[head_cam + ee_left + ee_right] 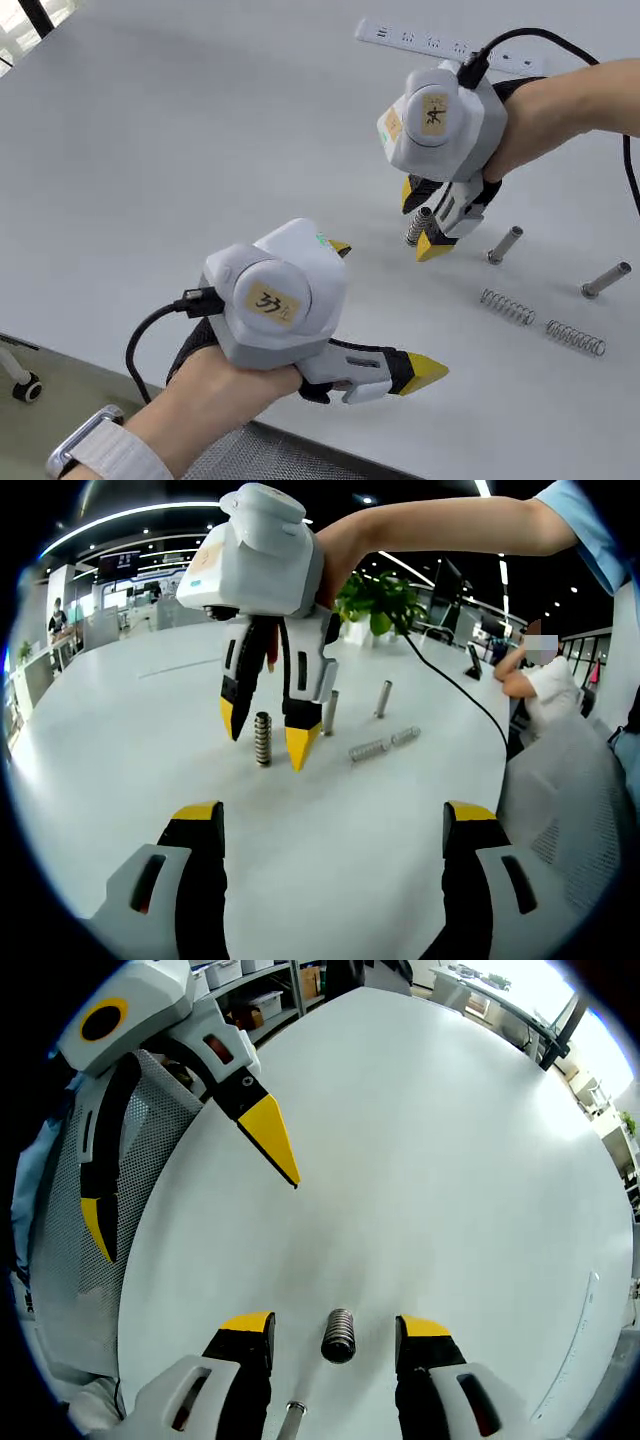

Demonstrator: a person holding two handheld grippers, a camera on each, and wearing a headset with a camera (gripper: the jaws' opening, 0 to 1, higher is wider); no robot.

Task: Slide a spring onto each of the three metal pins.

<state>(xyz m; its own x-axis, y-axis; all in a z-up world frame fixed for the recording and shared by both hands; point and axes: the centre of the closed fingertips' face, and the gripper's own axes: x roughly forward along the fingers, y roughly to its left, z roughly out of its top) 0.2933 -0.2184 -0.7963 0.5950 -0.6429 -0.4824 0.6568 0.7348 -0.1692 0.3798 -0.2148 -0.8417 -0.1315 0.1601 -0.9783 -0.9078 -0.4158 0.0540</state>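
Nearest me, my left gripper (pixel 385 308) hangs over the desk (pixel 200 150), jaws wide, holding nothing. Beyond it, my right gripper (pixel 420 225) stands with jaws apart either side of an upright spring-covered pin (pixel 339 1335). Past that, to the right, two loose springs (pixel 507 306) lie near two bare pins (pixel 504 244).

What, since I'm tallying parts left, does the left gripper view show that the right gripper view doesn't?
Left gripper view: two loose springs lying on the table, and a potted plant. Right gripper view: the open left claw before a mesh chair back. Both: the spring-covered pin standing between the jaws of the open right claw.
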